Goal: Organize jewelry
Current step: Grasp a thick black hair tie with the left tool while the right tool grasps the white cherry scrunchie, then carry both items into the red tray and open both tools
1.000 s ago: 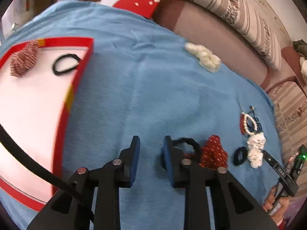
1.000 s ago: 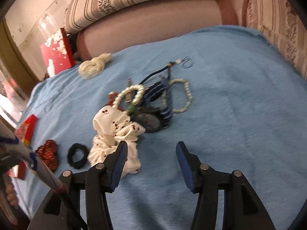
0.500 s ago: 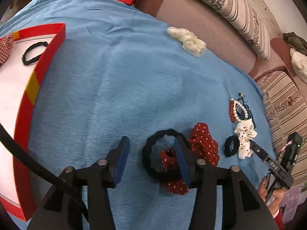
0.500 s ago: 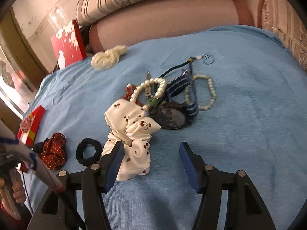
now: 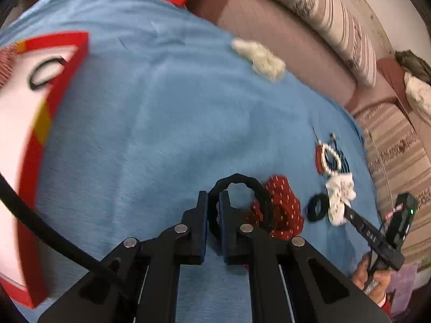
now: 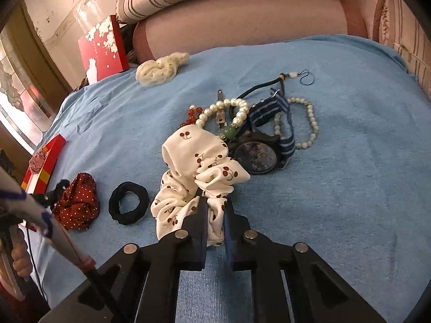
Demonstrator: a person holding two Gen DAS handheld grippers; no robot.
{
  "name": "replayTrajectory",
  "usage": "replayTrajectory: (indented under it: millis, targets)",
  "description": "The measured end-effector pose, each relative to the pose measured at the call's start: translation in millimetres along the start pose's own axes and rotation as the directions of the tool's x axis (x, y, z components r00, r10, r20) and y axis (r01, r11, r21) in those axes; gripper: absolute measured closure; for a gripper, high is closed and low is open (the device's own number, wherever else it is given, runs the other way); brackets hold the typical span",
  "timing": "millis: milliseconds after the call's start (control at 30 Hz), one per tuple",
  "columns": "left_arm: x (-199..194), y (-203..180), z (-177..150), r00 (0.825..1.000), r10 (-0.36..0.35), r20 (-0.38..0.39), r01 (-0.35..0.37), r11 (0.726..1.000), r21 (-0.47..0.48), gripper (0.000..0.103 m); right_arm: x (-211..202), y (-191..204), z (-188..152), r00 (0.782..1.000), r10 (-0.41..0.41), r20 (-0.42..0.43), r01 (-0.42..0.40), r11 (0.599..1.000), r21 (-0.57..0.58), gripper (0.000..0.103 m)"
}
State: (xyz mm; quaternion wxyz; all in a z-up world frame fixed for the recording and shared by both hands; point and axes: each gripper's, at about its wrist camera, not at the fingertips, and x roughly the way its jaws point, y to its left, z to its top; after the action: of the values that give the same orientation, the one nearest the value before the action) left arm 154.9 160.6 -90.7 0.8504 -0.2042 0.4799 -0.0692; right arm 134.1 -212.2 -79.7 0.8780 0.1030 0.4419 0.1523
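Two grippers work a blue blanket [image 6: 336,188] strewn with hair ties and jewelry. Far left, seen from the left wrist, a red-rimmed white tray [image 5: 67,62] already holds a thin black hair loop [image 5: 44,74] and a pinkish scrunchie at its edge. Left gripper [image 5: 213,202]: jaws have just been closing, now pinched narrow on the near side of a black hair tie [image 5: 243,181], whose ring arcs up past the fingertips. Touching that tie on the right, a red dotted scrunchie [image 5: 285,207]. Next right, a small black scrunchie [image 6: 128,206] lies flat, just beside the white cherry-print scrunchie [image 6: 196,161]. Right gripper [image 6: 216,212]: jaws have just been closing, now clamped on the near fold of the cherry-print scrunchie, fabric bunched between the pads. Behind it, a tangle: pearl bracelet [image 6: 223,107], dark-faced watch [image 6: 256,157] with striped strap, second pearl strand [image 6: 309,123] farthest right. Cream scrunchie [image 6: 159,70] sits well apart near the blanket's far edge.
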Motion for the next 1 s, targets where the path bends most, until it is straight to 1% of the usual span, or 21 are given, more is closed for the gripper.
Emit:
replayTrajectory:
  millis: [100, 133, 233, 367, 433, 533, 600, 667, 700, 733, 767, 800, 833, 867, 900, 933, 967, 1000]
  targets:
    - [-13.4, 6.9, 6.3, 0.998, 0.027, 0.049, -0.026, 0.999, -0.019, 0.097, -9.2, -1.4, 0.3, 0.999, -0.019, 0.028, 0.019, 1.000, 0.000, 0.092]
    - [-18.9, 10.3, 8.5, 0.997, 0.036, 0.067, -0.034, 0.999, -0.029, 0.100, -12.9, -1.1, 0.6, 0.999, -0.025, 0.039, 0.025, 1.000, 0.001, 0.092]
    - [-32.3, 17.4, 12.4, 0.993, 0.046, 0.107, -0.040, 0.998, -0.053, 0.100, -23.0, -2.2, 0.4, 0.997, -0.034, 0.065, 0.033, 0.999, 0.013, 0.092]
    - [-44.3, 21.1, 14.8, 0.988, 0.062, 0.138, -0.056, 0.997, -0.052, 0.100, -30.8, -1.6, -1.3, 0.997, -0.032, 0.075, 0.029, 0.999, 0.040, 0.092]
    - [-42.1, 19.2, 14.7, 0.990, 0.069, 0.123, -0.064, 0.997, -0.042, 0.100, -31.5, 0.8, -2.6, 0.997, -0.035, 0.076, 0.032, 0.999, 0.040, 0.092]
    - [-26.1, 20.3, 12.7, 0.998, 0.036, 0.050, -0.034, 0.999, -0.027, 0.099, -31.4, 4.0, -5.3, 0.997, -0.034, 0.072, 0.030, 0.998, 0.049, 0.092]
    - [-16.4, 20.4, 11.0, 0.999, 0.024, 0.027, -0.023, 0.999, -0.036, 0.098, -32.7, 5.4, -8.3, 0.997, -0.032, 0.070, 0.028, 0.998, 0.054, 0.092]
    - [-3.6, 19.0, 11.1, 1.000, 0.025, 0.007, -0.025, 0.999, -0.035, 0.093, -33.5, 6.8, -10.5, 0.997, -0.032, 0.069, 0.028, 0.998, 0.053, 0.092]
    - [3.1, 16.4, 11.9, 0.999, 0.035, 0.002, -0.035, 0.999, -0.022, 0.087, -33.7, 8.0, -11.5, 0.997, -0.033, 0.070, 0.029, 0.998, 0.053, 0.092]
    - [6.6, 14.3, 11.9, 0.999, 0.044, 0.002, -0.044, 0.999, -0.011, 0.076, -33.8, 8.6, -12.4, 0.997, -0.033, 0.070, 0.029, 0.998, 0.052, 0.092]
    - [12.4, 10.8, 12.8, 0.999, 0.053, 0.002, -0.053, 0.999, 0.009, 0.069, -33.7, 8.7, -13.1, 0.997, -0.031, 0.069, 0.028, 0.998, 0.054, 0.092]
    - [15.6, 8.1, 13.1, 0.999, 0.049, 0.008, -0.049, 0.999, 0.023, 0.060, -33.6, 8.7, -13.9, 0.997, -0.030, 0.068, 0.027, 0.998, 0.055, 0.092]
    - [17.4, 5.4, 13.4, 0.999, 0.046, 0.018, -0.046, 0.998, 0.033, 0.054, -33.0, 9.0, -14.8, 0.997, -0.028, 0.065, 0.024, 0.998, 0.056, 0.092]
    - [19.4, 1.2, 13.3, 0.998, 0.057, 0.029, -0.058, 0.997, 0.049, 0.054, -31.7, 9.0, -15.8, 0.998, -0.026, 0.059, 0.023, 0.998, 0.056, 0.092]
    - [22.0, -4.4, 13.2, 0.996, 0.082, 0.028, -0.084, 0.994, 0.075, 0.054, -30.6, 9.8, -15.6, 0.998, -0.027, 0.057, 0.024, 0.998, 0.055, 0.092]
    - [23.1, -8.0, 12.4, 0.993, 0.111, 0.032, -0.113, 0.989, 0.099, 0.068, -29.5, 10.5, -16.1, 0.998, -0.029, 0.054, 0.026, 0.998, 0.052, 0.092]
    - [24.1, -10.9, 11.8, 0.990, 0.137, 0.035, -0.140, 0.983, 0.117, 0.084, -28.9, 11.0, -16.5, 0.998, -0.030, 0.053, 0.028, 0.998, 0.050, 0.092]
    - [26.0, -12.0, 11.4, 0.988, 0.153, 0.022, -0.155, 0.980, 0.128, 0.094, -28.4, 11.6, -15.9, 0.998, -0.033, 0.052, 0.031, 0.998, 0.049, 0.092]
